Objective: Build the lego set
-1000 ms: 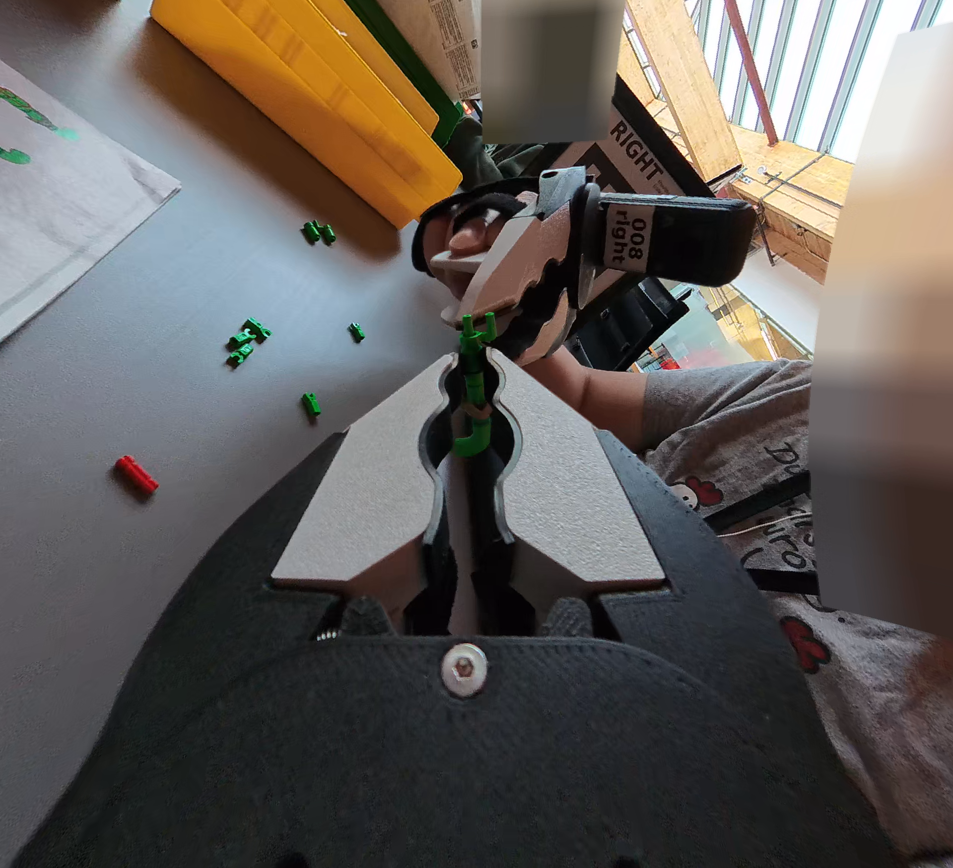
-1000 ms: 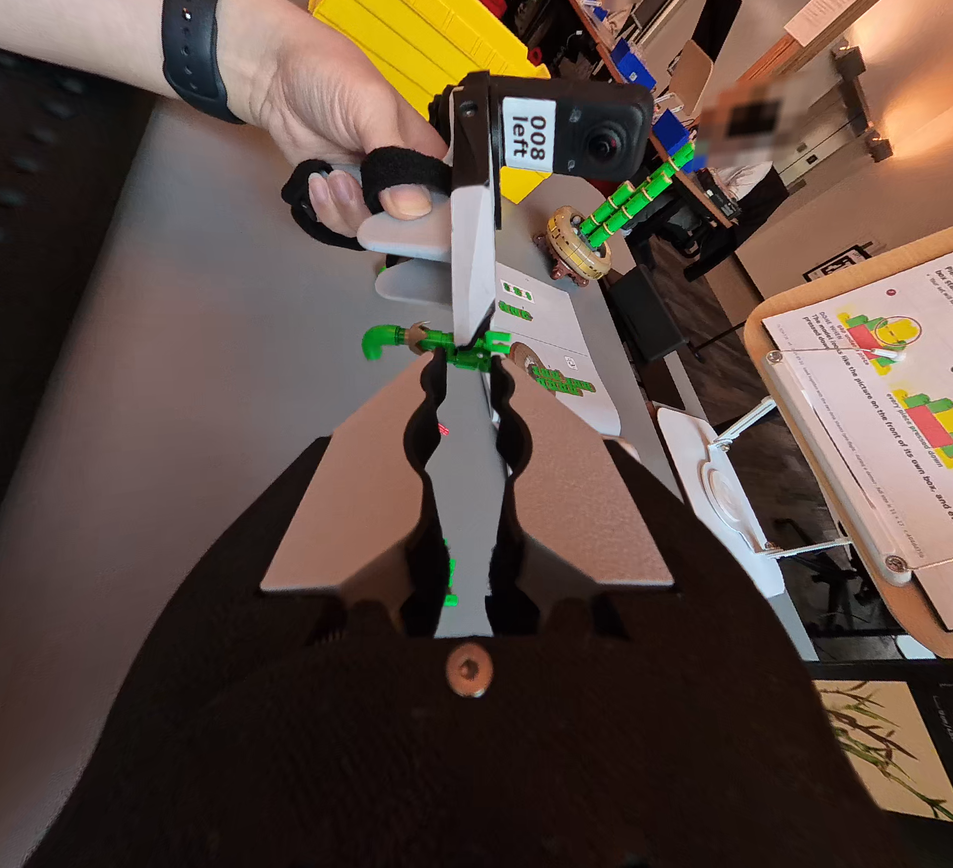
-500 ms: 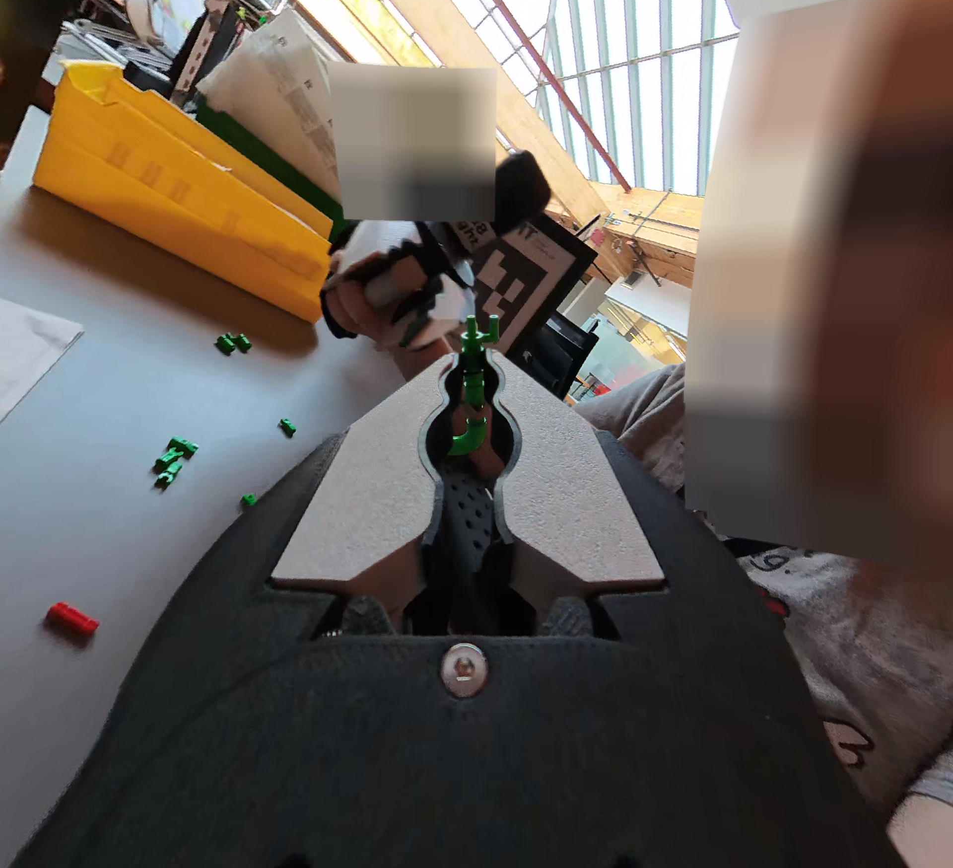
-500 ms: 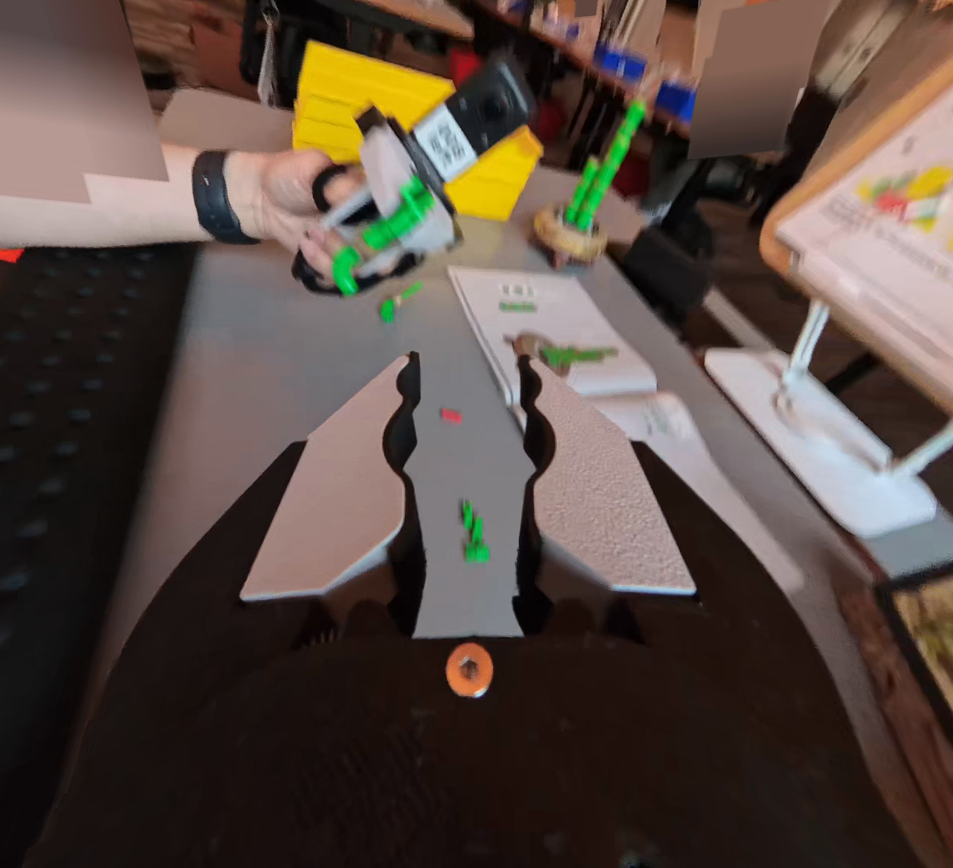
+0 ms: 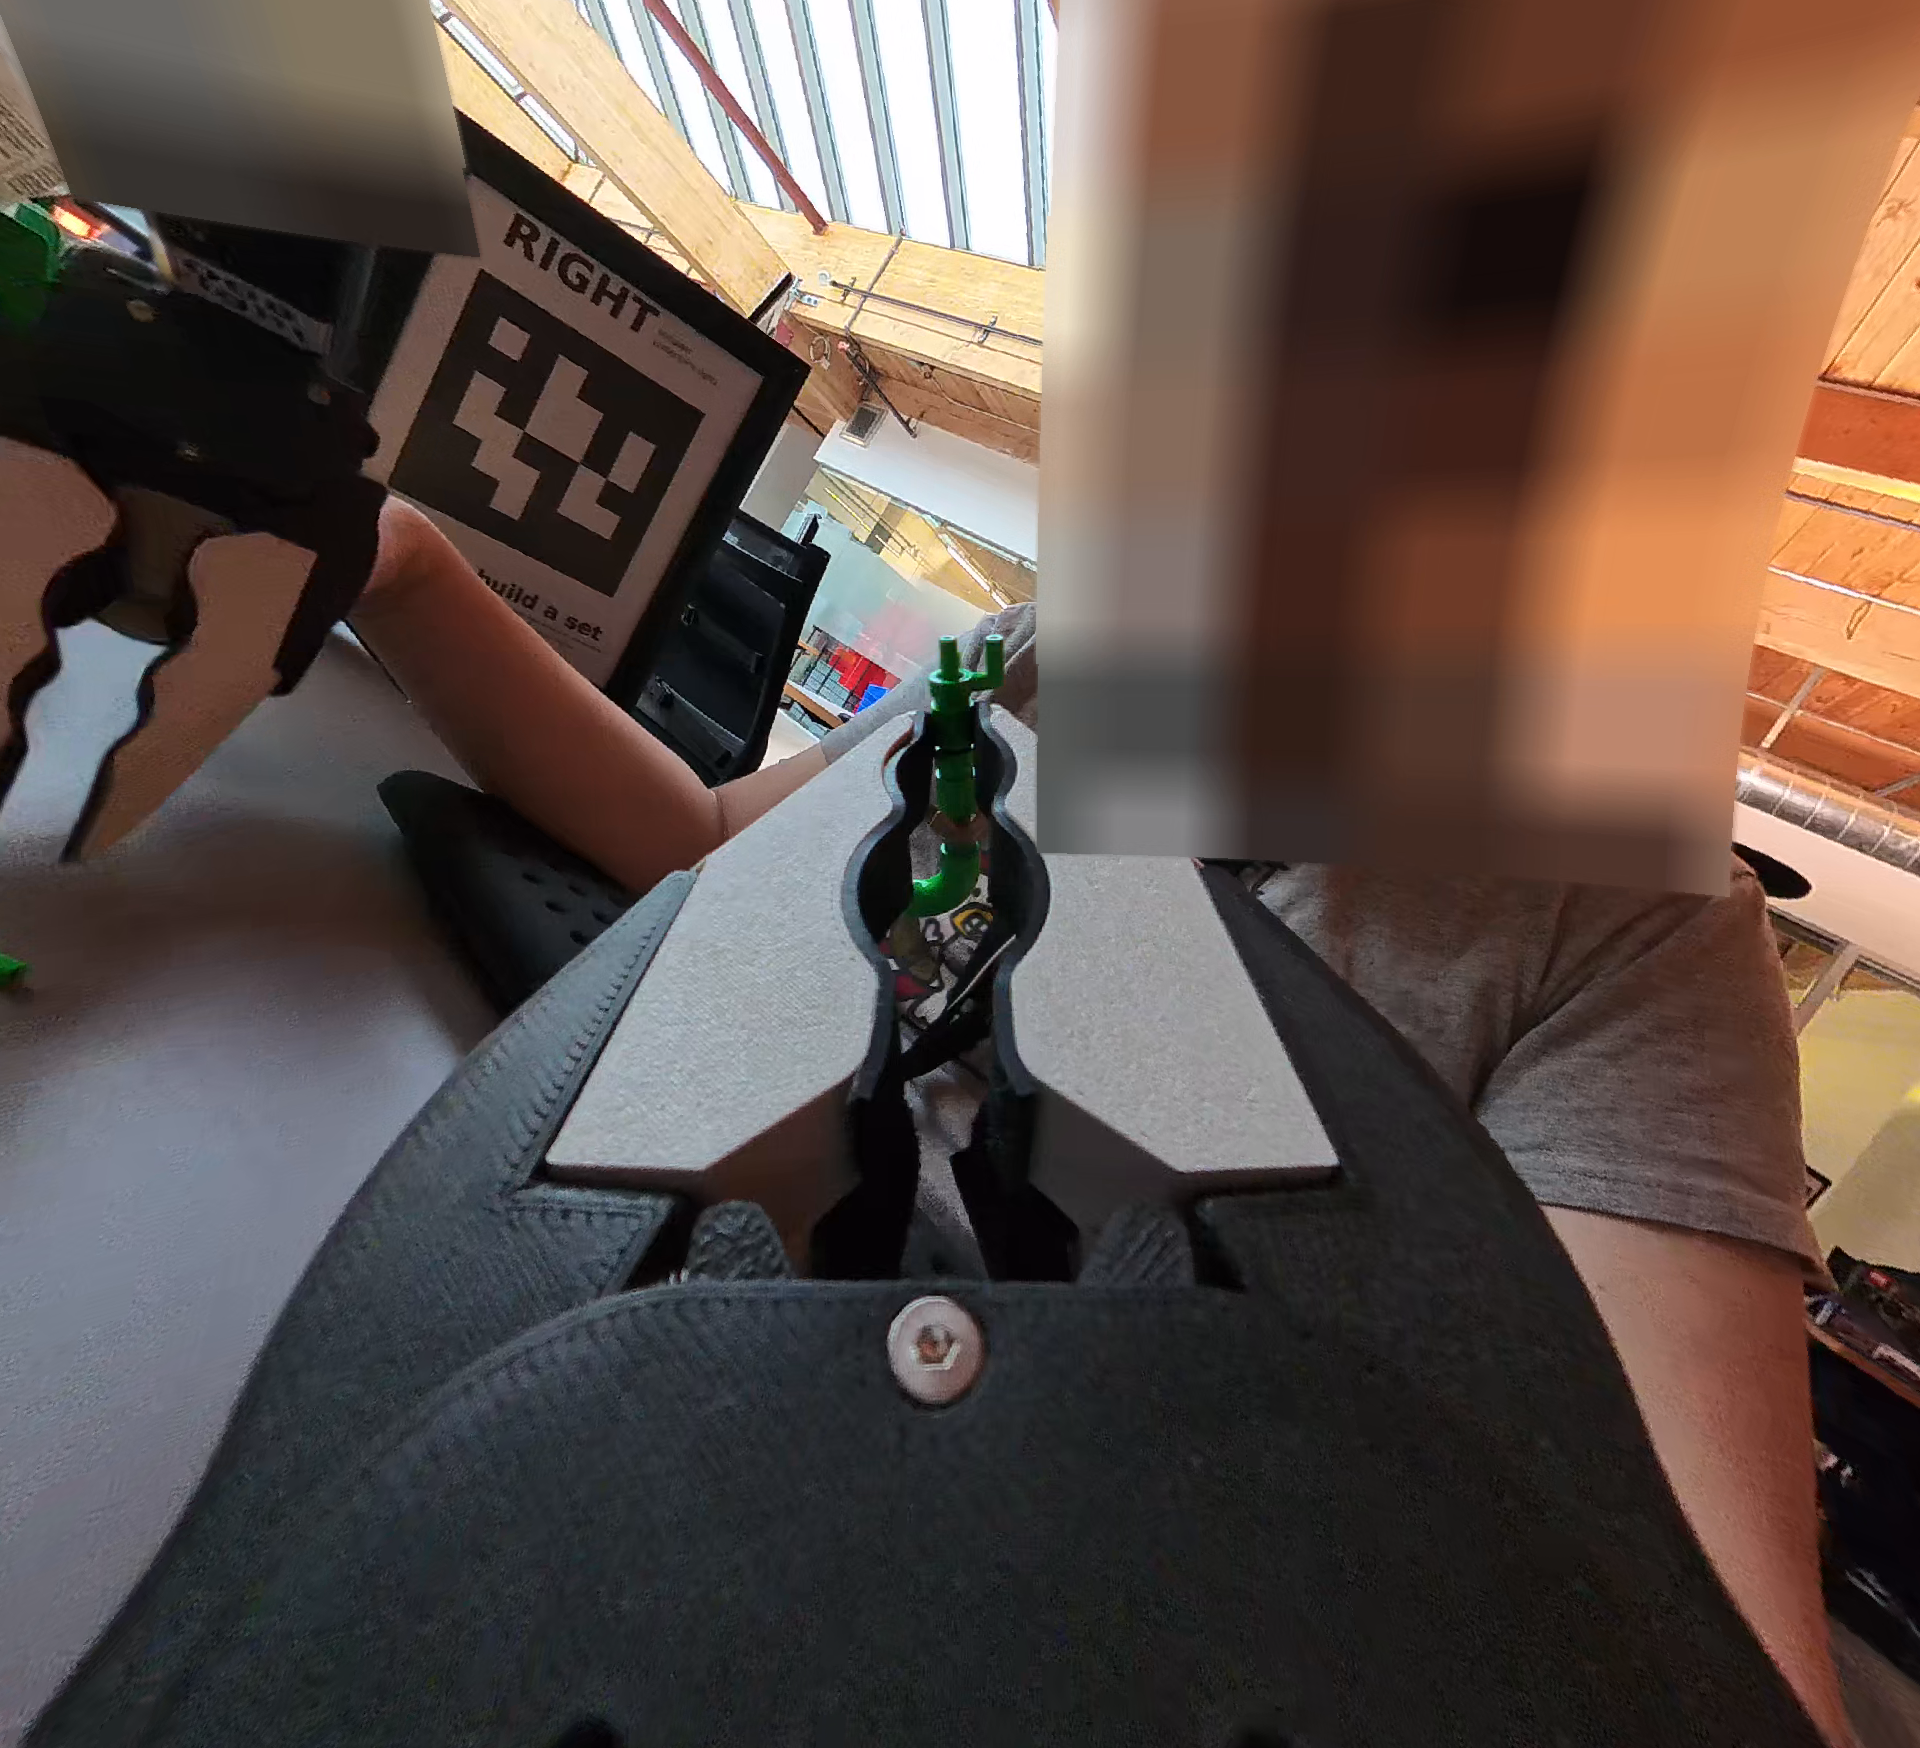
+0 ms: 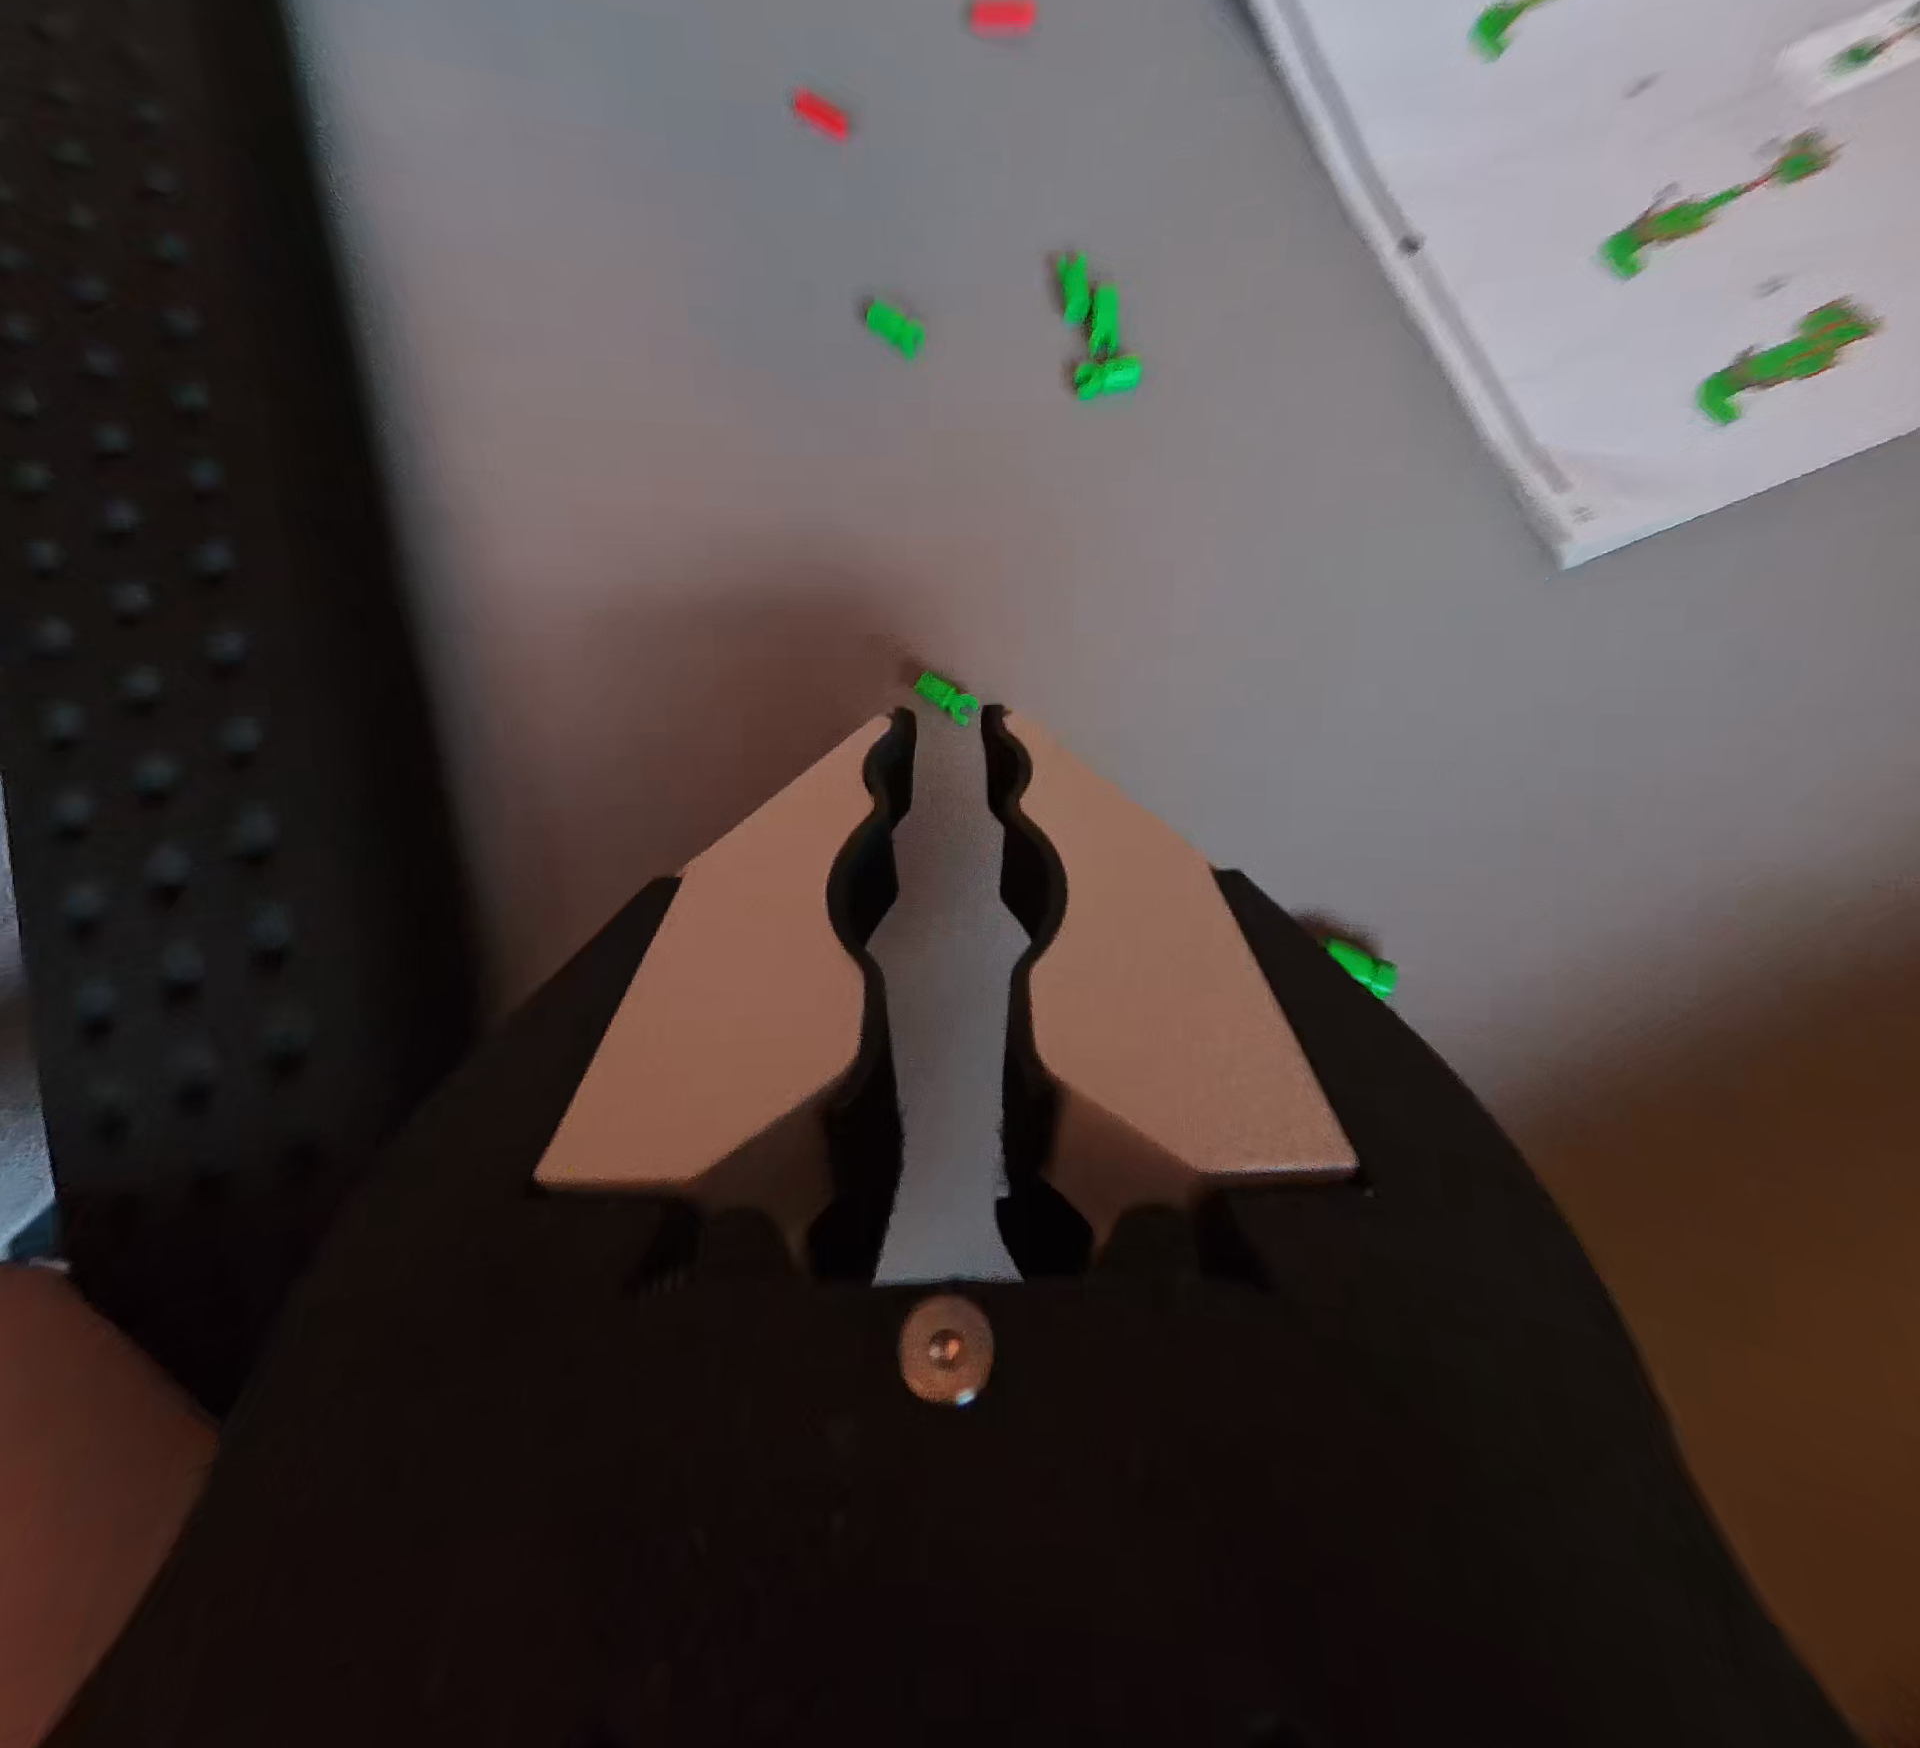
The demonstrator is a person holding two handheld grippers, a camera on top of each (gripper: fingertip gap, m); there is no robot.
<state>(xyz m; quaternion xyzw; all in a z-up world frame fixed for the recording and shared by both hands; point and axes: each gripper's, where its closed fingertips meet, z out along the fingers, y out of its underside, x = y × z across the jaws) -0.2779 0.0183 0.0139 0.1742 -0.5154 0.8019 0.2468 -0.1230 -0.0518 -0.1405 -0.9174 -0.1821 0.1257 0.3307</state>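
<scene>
- Two grippers in play, each on a separate job.
- Left gripper (image 5: 954, 722): jaws clamped on a green stem (image 5: 956, 768), held upright in the air, forked tip above the fingertips, hooked end below in the jaw hollow. Small brown joint visible partway down the stem.
- Right gripper (image 6: 943, 713): jaws parted, empty, pointed down at the table (image 6: 623, 410), tips just short of a small green clip (image 6: 945, 697).
- Step in hand, as judged: fetching the next clip for the stem. Assembly itself paused.
- Next move calls for: lowering the tips either side of the clip, closing squarely on it, then carrying it across to the stem. Clip lies askew to the jaw line, so a slight wrist turn looks needed. Picture blurred; exact clip pose uncertain.
- Other loose parts on the table: green pieces (image 6: 1096, 332) clustered farther out, a single green piece (image 6: 894, 329) to their left, two red pieces (image 6: 821, 114) beyond, one more green piece (image 6: 1361, 966) beside the right finger.
- Instruction sheet (image 6: 1621, 171) at upper right, well apart from the clip.
- Black studded mat (image 6: 135, 555) along the left table edge.
- Obstructions: none between tips and clip. Risk noted: small part, easily flicked away by a finger landing on it.
</scene>
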